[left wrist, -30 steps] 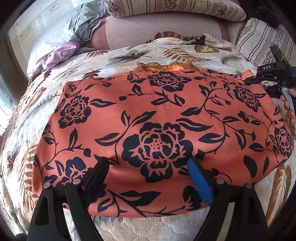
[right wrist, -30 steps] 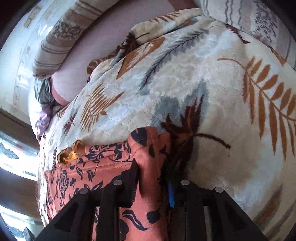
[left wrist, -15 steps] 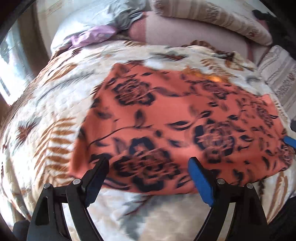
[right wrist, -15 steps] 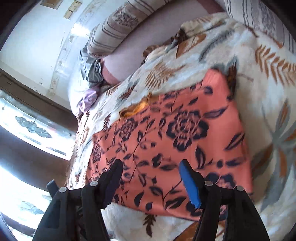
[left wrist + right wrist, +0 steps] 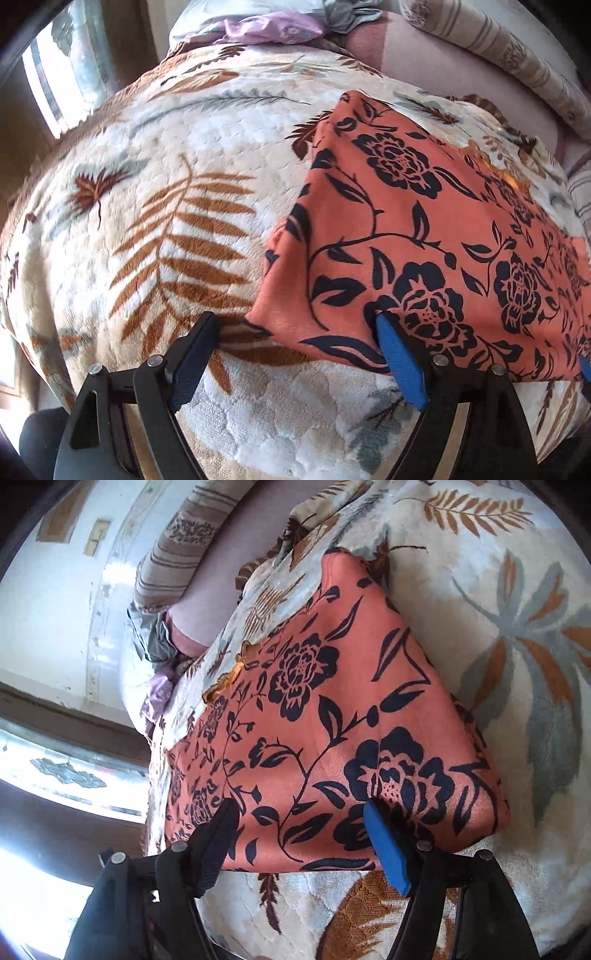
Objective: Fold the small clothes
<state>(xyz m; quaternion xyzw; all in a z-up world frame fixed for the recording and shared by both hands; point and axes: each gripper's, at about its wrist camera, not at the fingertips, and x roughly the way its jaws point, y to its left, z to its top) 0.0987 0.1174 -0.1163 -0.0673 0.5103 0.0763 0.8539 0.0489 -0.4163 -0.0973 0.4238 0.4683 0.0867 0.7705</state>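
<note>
On the bed, spread flat over the leaf-patterned blanket (image 5: pixel 177 229), lies the orange flowered garment (image 5: pixel 424 236) — laid out smooth so its edges are easy to take for a fold. My left gripper (image 5: pixel 295 354) hangs over its near corner with fingers spread wide and nothing clamped; one blue pad overlaps the hem, the other is over bare blanket, as if straddling that corner. My right gripper (image 5: pixel 299 834) has just been opening, and its fingers stand released above the cloth near the opposite end — nothing pinched between them. I judge both hands are lining up at the two near corners to lift the hem together.
</note>
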